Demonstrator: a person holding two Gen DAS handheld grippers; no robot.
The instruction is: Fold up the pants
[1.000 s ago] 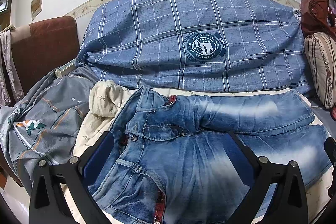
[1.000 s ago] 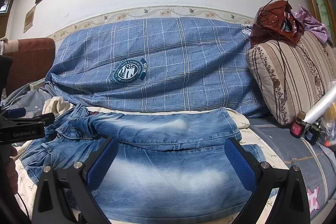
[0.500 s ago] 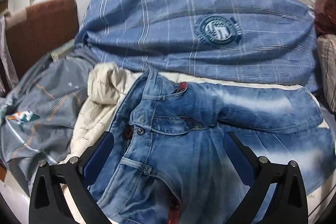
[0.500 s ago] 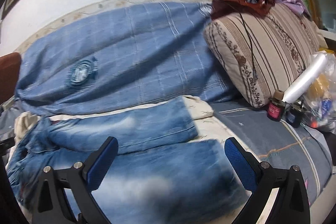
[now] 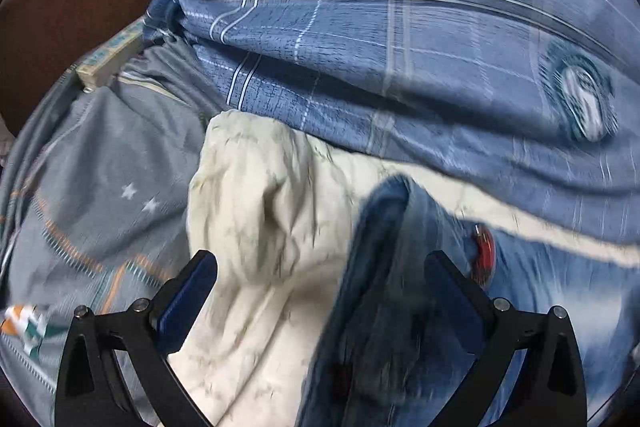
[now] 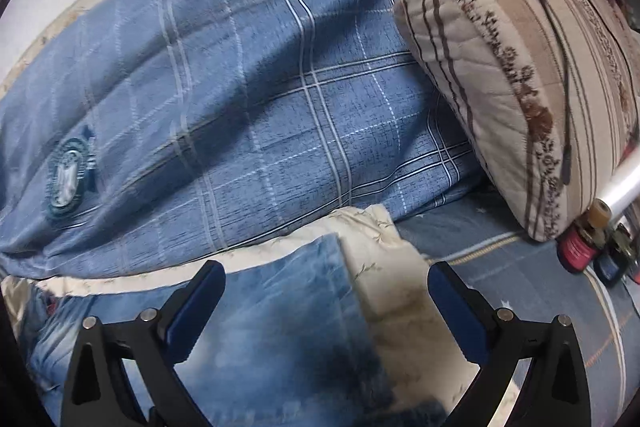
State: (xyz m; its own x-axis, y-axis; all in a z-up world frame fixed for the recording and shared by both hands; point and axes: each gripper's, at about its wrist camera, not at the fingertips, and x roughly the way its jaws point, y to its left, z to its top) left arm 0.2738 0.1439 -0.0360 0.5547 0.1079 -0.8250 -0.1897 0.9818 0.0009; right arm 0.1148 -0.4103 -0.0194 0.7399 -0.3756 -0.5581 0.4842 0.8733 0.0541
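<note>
The blue jeans (image 5: pixel 384 307) lie on a cream quilted pad (image 5: pixel 260 211) on the bed. In the left wrist view their waistband end, with a red tag (image 5: pixel 483 251), sits between the fingers of my left gripper (image 5: pixel 320 291), which is open and low over the waist edge. In the right wrist view the leg-hem end of the jeans (image 6: pixel 288 303) lies under my right gripper (image 6: pixel 326 301), which is open and empty, its span covering the hem corner and the cream pad (image 6: pixel 384 259).
A blue plaid duvet (image 6: pixel 248 99) with a round emblem is bunched along the wall. A striped cushion (image 6: pixel 520 75) and small bottles (image 6: pixel 580 247) sit at the right. A grey star-print sheet (image 5: pixel 100 187) and brown headboard (image 5: pixel 80 3) are at the left.
Both grippers have dropped closer to the jeans. The left one swung left toward the waistband edge; the right one swung right toward the leg hems. Both stay open.
</note>
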